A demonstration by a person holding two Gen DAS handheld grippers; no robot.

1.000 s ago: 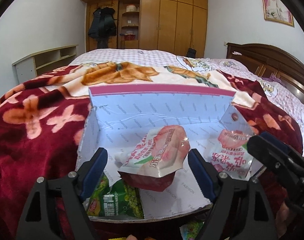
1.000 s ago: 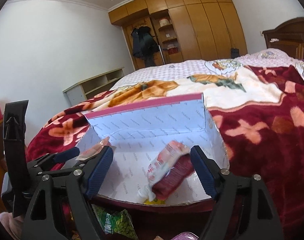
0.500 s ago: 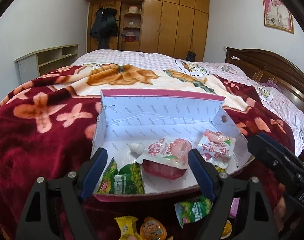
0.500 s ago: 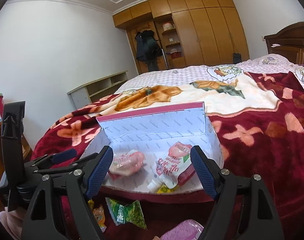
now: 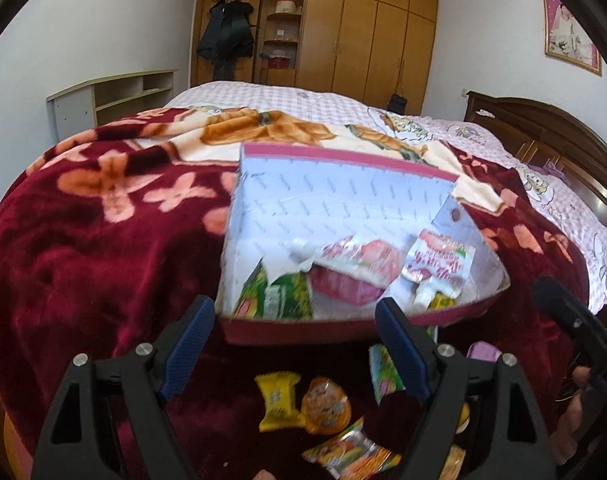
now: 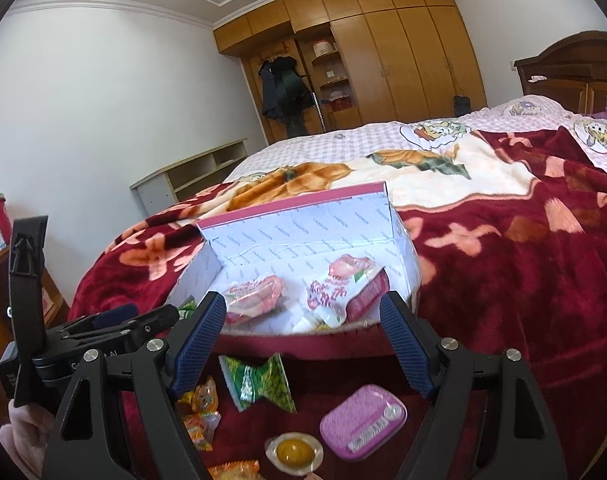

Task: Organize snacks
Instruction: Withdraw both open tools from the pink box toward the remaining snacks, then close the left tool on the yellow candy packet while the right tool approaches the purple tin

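Observation:
An open white box with a pink rim lies on the red blanket. Inside lie two pink peach pouches and a green packet. In the right wrist view the pouches show too. Loose snacks lie before the box: a yellow candy, an orange jelly cup, a green packet, a pink tin and a jelly cup with a yellow centre. My left gripper and right gripper are both open and empty, short of the box.
The box sits on a bed covered by a red flowered blanket. A dark wooden headboard is at the right. A wooden wardrobe and a low white shelf stand behind. The left gripper's body shows in the right wrist view.
Both grippers have drawn back and up from the box. The loose snacks in front of the box have come into view.

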